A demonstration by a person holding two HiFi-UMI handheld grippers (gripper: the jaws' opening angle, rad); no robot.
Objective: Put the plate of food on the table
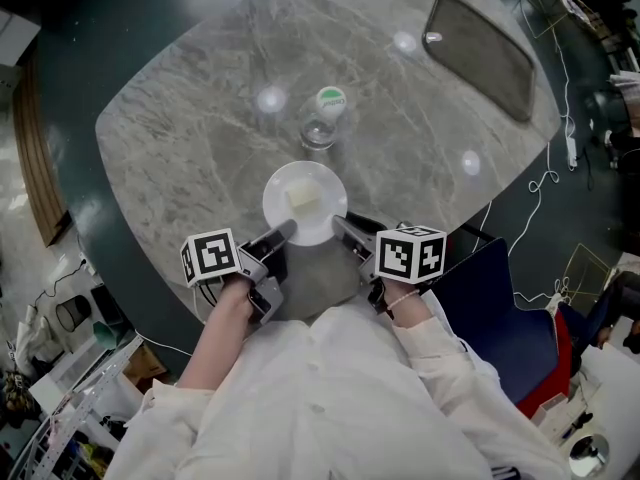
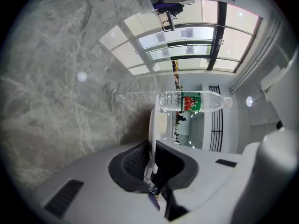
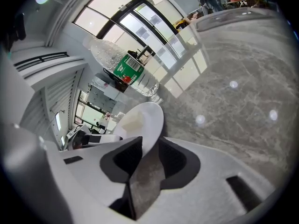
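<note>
**Plate held at both rims over the near edge of the table**

On the left, the left gripper (image 2: 152, 161) has its jaws clamped on the thin rim of the white plate (image 1: 276, 200), which its own view shows edge-on between the pads. The plate sits level over the grey marble table (image 1: 190, 138), close to the edge nearest the person. No view shows whether it rests on the stone or hangs just above it. A pale square piece of food (image 1: 304, 199) lies at the plate's middle.

Just beyond the plate stands a clear bottle (image 1: 322, 123) with a green cap, apart from the plate.

On the right, the right gripper (image 3: 145, 154) is closed on the opposite rim, the plate's edge running down between its two dark pads.

Farther right, a dark tray (image 1: 480, 53) lies at the table's far corner, and a blue chair (image 1: 495, 298) stands beside the person.
</note>
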